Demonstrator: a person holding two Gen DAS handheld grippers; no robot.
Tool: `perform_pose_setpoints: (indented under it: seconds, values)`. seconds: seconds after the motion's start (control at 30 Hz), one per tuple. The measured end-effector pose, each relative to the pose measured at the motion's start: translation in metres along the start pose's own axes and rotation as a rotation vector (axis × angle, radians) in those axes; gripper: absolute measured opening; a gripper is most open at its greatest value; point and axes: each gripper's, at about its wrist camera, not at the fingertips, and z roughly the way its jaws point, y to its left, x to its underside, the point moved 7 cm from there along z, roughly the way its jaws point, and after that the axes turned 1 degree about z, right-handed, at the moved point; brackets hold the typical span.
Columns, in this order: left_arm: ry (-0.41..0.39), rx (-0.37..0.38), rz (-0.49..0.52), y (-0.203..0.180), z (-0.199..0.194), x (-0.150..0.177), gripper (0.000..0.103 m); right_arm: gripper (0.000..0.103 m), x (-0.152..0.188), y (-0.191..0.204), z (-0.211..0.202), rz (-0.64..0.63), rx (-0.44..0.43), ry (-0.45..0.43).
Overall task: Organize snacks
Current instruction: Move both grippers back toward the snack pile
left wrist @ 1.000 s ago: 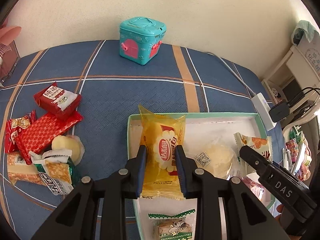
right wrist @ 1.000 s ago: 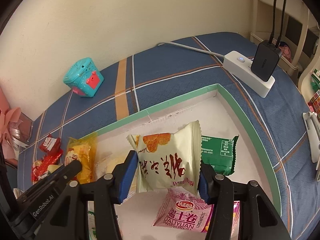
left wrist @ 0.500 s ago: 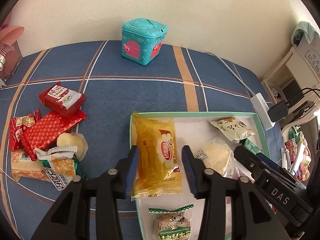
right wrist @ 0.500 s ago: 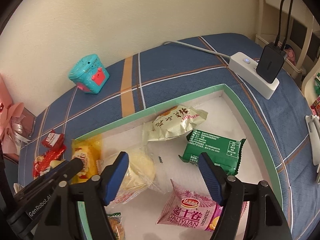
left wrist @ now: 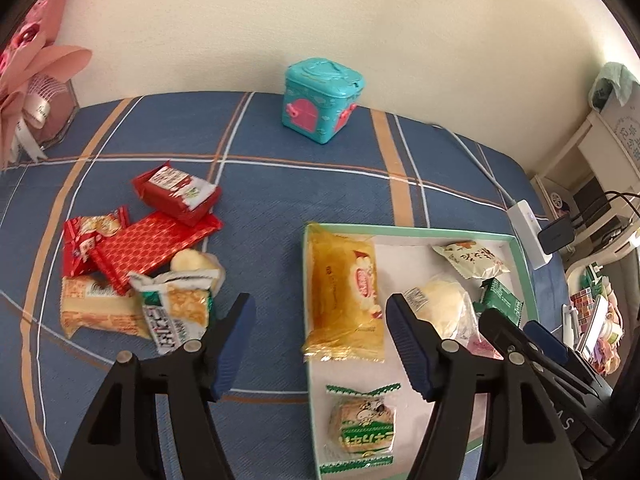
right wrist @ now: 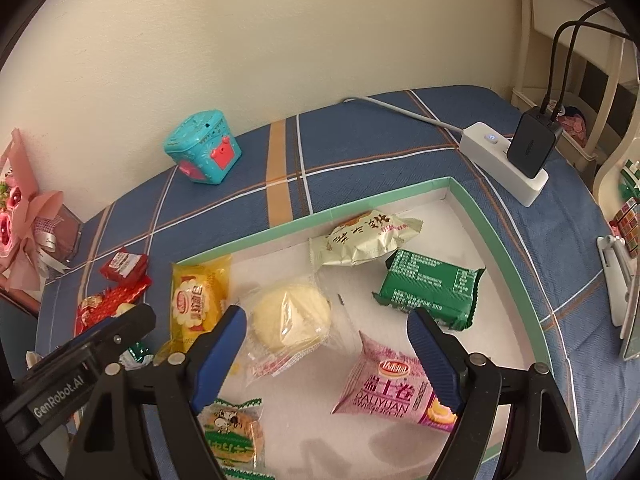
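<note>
At the bottom of the left wrist view the left gripper (left wrist: 320, 350) hung above the near left rim of the green-edged tray (left wrist: 520, 256), its jaws opening and nothing between the pads. The yellow packet (left wrist: 346, 292) lay flat in the tray's left end, just beyond the fingertips. At the bottom of the right wrist view the right gripper (right wrist: 326, 356) also had its jaws opening and empty, over the tray's middle. Nearest it lay the pink packet (right wrist: 394, 388) and the round pale bun (right wrist: 292, 316); farther up sat the green packet (right wrist: 430, 288) and, by the far rim, the cream packet (right wrist: 366, 236). At left centre of the left view, loose red snacks (left wrist: 152, 244) lay heaped on the blue cloth, apart from the tray. Farthest back, by the wall, stood a teal toy box (left wrist: 322, 100).
</note>
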Motion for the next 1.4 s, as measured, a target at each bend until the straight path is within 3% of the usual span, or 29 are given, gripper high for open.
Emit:
perform_pose_setpoints:
  seconds: [0.27, 0.53, 0.63, 0.77, 0.9, 1.1, 1.4]
  values:
    - [0.006, -0.052, -0.049, 0.031, -0.009, 0.021, 0.082, 0.09, 0.019, 0.011, -0.009, -0.035, -0.013, 0.004]
    - [0.014, -0.107, -0.097, 0.059, -0.02, 0.042, 0.083, 0.091, 0.039, 0.018, -0.018, -0.07, 0.004, 0.003]
    - [0.015, -0.102, -0.114, 0.066, -0.022, 0.05, 0.085, 0.101, 0.045, 0.022, -0.02, -0.084, -0.002, -0.004]
    - [0.023, -0.098, -0.131, 0.072, -0.026, 0.062, 0.085, 0.103, 0.052, 0.025, -0.025, -0.105, -0.002, -0.019]
    - [-0.003, -0.12, -0.146, 0.08, -0.035, 0.066, 0.101, 0.103, 0.058, 0.028, -0.028, -0.104, -0.01, -0.036]
    - [-0.026, -0.133, -0.188, 0.1, -0.046, 0.068, 0.102, 0.103, 0.065, 0.033, -0.029, -0.117, -0.014, -0.033]
    - [-0.042, -0.223, -0.359, 0.176, -0.059, 0.065, 0.102, 0.103, 0.071, 0.057, -0.027, -0.129, -0.076, -0.03]
